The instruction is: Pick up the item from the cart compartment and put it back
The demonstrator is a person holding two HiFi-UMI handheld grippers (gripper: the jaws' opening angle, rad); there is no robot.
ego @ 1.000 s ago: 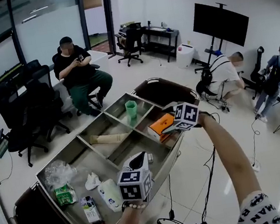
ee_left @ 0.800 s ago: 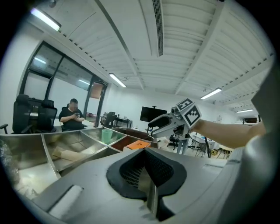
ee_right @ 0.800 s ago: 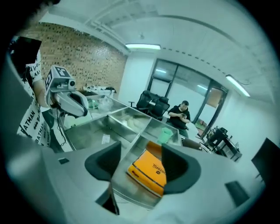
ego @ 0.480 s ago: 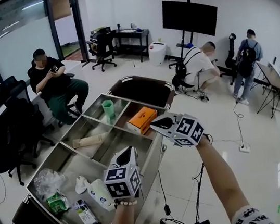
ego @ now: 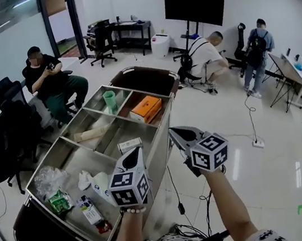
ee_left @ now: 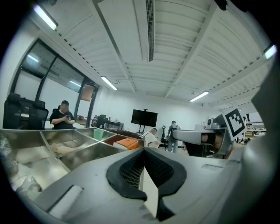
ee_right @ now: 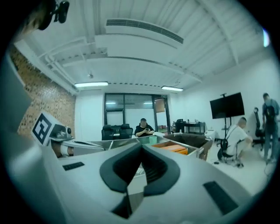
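The orange box (ego: 146, 107) lies flat in a far compartment of the steel cart (ego: 161, 122), and it shows small in the left gripper view (ee_left: 127, 142) and the right gripper view (ee_right: 175, 148). My right gripper (ego: 173, 133) hangs beside the cart's right wall, clear of the box, shut with nothing between its pads (ee_right: 142, 148). My left gripper (ego: 136, 150) hovers over the cart's near half, jaws together and empty (ee_left: 143, 151). A small white box (ego: 130, 144) sits in the middle compartment just beyond it.
A green cup (ego: 110, 101) stands in the far left compartment and a tan roll (ego: 91, 134) lies in the one before it. A plastic bag (ego: 50, 181), packets and a bottle fill the near section. A seated person (ego: 47, 74) is at the left; cables (ego: 179, 206) trail on the floor.
My right gripper left the orange box in its compartment, closed, and drew back past the cart's right edge. The left gripper stayed over the near compartments.
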